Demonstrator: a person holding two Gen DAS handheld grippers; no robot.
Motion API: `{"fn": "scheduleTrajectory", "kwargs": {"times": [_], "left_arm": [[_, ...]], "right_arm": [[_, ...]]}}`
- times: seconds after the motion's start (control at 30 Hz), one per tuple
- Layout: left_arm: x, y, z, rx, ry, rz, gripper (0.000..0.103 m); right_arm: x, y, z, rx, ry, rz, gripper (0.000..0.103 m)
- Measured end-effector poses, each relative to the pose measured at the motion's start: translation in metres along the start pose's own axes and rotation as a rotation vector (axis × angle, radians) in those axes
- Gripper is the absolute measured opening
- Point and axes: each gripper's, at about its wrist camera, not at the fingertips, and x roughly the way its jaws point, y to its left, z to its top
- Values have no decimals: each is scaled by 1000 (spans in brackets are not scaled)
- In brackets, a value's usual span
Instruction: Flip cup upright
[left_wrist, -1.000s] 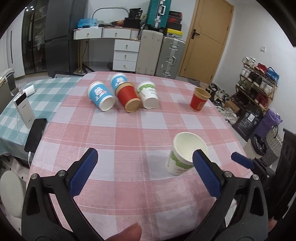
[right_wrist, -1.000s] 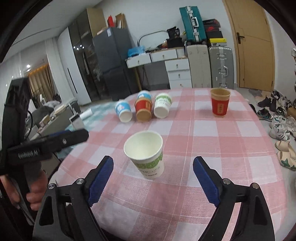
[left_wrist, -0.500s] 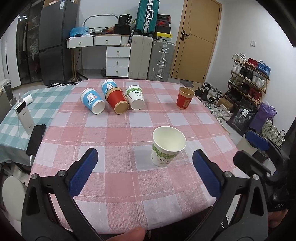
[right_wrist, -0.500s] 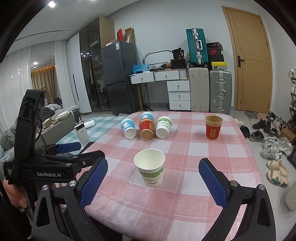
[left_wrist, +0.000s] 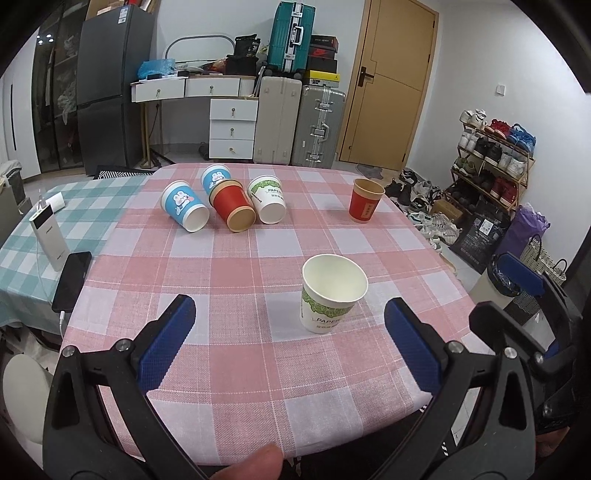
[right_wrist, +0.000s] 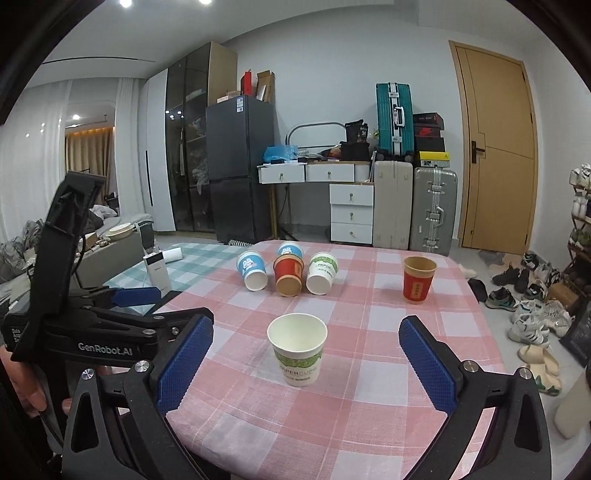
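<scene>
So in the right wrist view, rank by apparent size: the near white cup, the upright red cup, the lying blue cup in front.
1. near white cup, largest, though closest to the camera
2. upright red cup
3. lying blue cup, close to the red one and foreshortened, so unsure

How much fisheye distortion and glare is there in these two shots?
Left wrist view: heavy barrel bend, door bowed, corners black, no glare. Right wrist view: same bend, ceiling lights flare at the top; the near white cup is sharp.

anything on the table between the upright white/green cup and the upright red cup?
No. In the right wrist view, only bare pink-checked tablecloth runs from the white and green cup to the upright red cup. The left wrist view shows the same.
</scene>
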Motion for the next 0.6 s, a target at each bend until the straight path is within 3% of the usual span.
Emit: {"fn": "scheduleTrajectory", "kwargs": {"times": [0.6], "left_arm": [[-2, 2, -2, -6, 1, 4, 102]], "right_arm": [[-4, -2, 1, 36, 3, 27, 103]]}}
